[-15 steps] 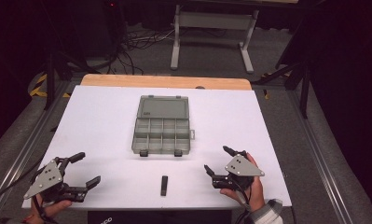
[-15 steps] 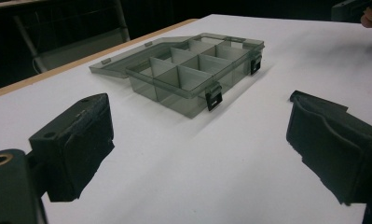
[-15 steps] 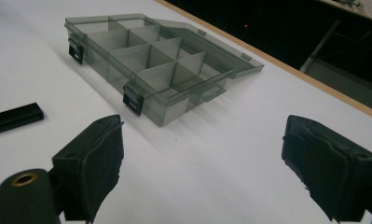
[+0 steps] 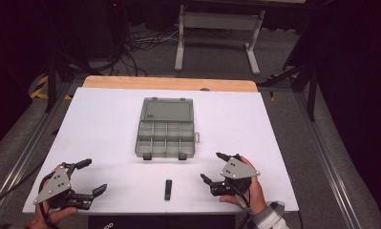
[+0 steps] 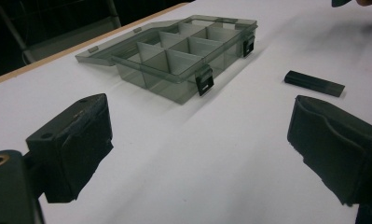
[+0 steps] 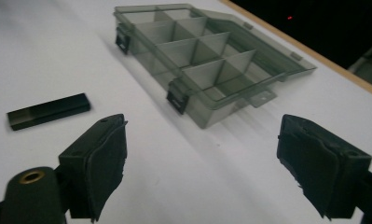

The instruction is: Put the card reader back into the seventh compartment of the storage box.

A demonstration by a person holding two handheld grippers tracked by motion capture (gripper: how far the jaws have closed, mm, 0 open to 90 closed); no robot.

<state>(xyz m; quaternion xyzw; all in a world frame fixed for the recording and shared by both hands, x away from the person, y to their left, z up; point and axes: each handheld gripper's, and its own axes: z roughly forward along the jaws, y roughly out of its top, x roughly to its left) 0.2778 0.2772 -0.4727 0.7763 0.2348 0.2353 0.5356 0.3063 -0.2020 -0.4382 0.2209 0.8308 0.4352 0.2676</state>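
Barely shifted since the earlier frame, both grippers low near the table's front edge. Left gripper (image 4: 89,177) with jaws wide apart, nothing between them, well left of the box (image 4: 165,138). Right gripper (image 4: 213,168) likewise spread and empty, right of the box's front corner. Box open at mid-table (image 4: 107,119), lid laid flat behind, compartments bare. Black bar (image 4: 167,189) lying flat in front of the box, between the grippers.

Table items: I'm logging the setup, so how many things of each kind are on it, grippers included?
Organizer box: 1
Black bar: 1
Grippers: 2, left and right
Total: 4
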